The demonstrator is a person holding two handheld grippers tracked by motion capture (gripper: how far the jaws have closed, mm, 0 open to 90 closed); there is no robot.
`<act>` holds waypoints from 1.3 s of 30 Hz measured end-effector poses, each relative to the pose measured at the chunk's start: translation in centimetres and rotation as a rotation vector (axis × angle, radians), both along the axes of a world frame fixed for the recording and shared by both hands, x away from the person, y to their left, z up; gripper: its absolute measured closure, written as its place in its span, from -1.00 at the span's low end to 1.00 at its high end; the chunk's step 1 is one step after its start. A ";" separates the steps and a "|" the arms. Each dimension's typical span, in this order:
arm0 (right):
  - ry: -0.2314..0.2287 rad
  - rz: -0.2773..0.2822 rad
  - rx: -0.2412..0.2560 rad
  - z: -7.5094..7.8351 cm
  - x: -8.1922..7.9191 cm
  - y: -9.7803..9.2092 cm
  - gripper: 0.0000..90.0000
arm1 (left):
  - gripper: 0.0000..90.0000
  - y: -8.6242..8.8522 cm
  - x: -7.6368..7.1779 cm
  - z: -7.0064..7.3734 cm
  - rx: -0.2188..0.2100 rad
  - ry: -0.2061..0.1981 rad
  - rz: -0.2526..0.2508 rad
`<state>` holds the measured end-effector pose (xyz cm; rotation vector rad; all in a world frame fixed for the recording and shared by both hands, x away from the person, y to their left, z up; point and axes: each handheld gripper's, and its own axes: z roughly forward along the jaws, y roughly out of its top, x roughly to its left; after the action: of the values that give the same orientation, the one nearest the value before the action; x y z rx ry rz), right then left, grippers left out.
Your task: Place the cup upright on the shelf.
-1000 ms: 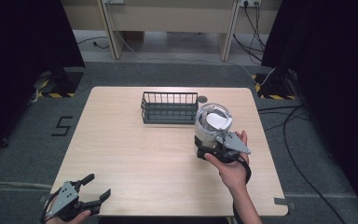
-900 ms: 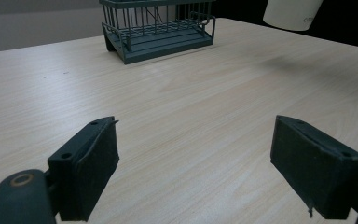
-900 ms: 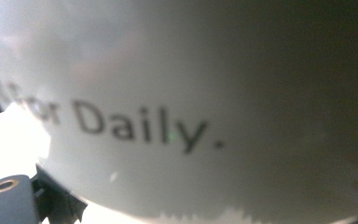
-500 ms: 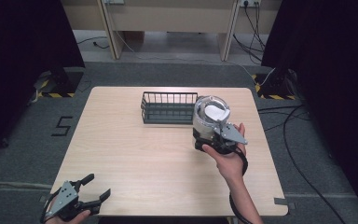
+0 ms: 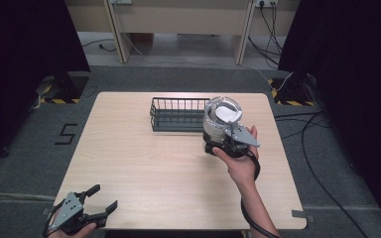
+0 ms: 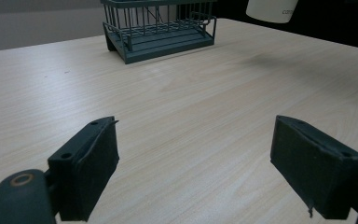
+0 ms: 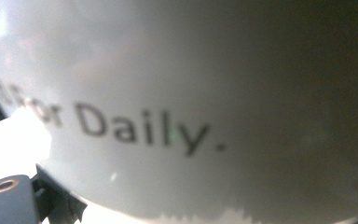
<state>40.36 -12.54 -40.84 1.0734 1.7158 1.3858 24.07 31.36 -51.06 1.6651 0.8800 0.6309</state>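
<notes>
a person's right gripper (image 5: pixel 226 144) is clamping a white cup (image 5: pixel 222 119) and holding it clear of the pale wood-grain table (image 5: pixel 144 163), just beside the right end of a dark wire basket (image 5: pixel 177 113) sitting near the far edge. the cup is riding upright, mouth up, probably so it can be lowered into the basket or set down next to it. up close in the right gripper view the cup (image 7: pixel 182 93) is showing a smooth, glossy, rounded wall with dark printed lettering ending in "daily." the basket (image 6: pixel 158 25) is looking rigid, its thin metal bars forming a low rectangular frame with a slatted floor. the left gripper (image 5: pixel 87 213) is idling at the table's near left corner, its 2 flat black jaws spread wide over bare wood, gripping nothing.
</notes>
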 end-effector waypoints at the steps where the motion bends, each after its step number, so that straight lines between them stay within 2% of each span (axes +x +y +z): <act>1: 0.000 0.000 0.003 0.1 0.2 0.1 -0.78 | -0.68 0.0 0.0 0.0 0.001 -0.001 0.000; 39: 0.001 -0.008 0.002 1.5 4.1 2.0 -0.78 | -0.68 0.3 -0.3 0.0 -0.003 -0.005 0.011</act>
<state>44.49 -10.57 -39.35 1.0814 1.7091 1.3830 23.75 31.69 -51.03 1.6560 0.8868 0.6409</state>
